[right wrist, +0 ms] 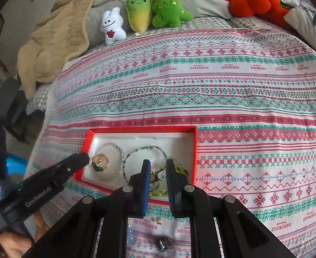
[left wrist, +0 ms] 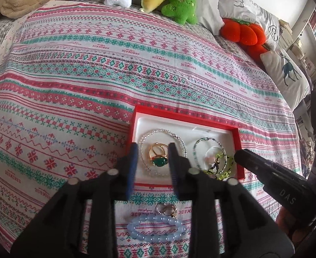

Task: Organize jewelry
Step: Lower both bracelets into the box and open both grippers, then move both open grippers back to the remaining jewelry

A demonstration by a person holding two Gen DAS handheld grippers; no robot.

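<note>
Your left gripper (left wrist: 151,161) hangs over the left half of the red box (left wrist: 185,116), jaws parted with nothing pinched; the gold ring with the green stone (left wrist: 159,158) lies free on the white lining between and below the tips, inside the loop of a clear bead bracelet (left wrist: 145,139). Rings seem to be gathering on that side. Your right gripper (right wrist: 158,172) points down into the right half, jaws narrowly apart, over the green bead bracelets (right wrist: 158,190) and thin bangles (right wrist: 136,152) piled there; the tips appear to grip nothing, though the tangle makes that hard to read. Outside the box on the patterned cloth (left wrist: 93,75), nearer you, wait a blue bead bracelet (left wrist: 155,229), small gold rings (left wrist: 167,209) and a dark trinket (right wrist: 164,242). Those, I'd judge, are left to sort.
</note>
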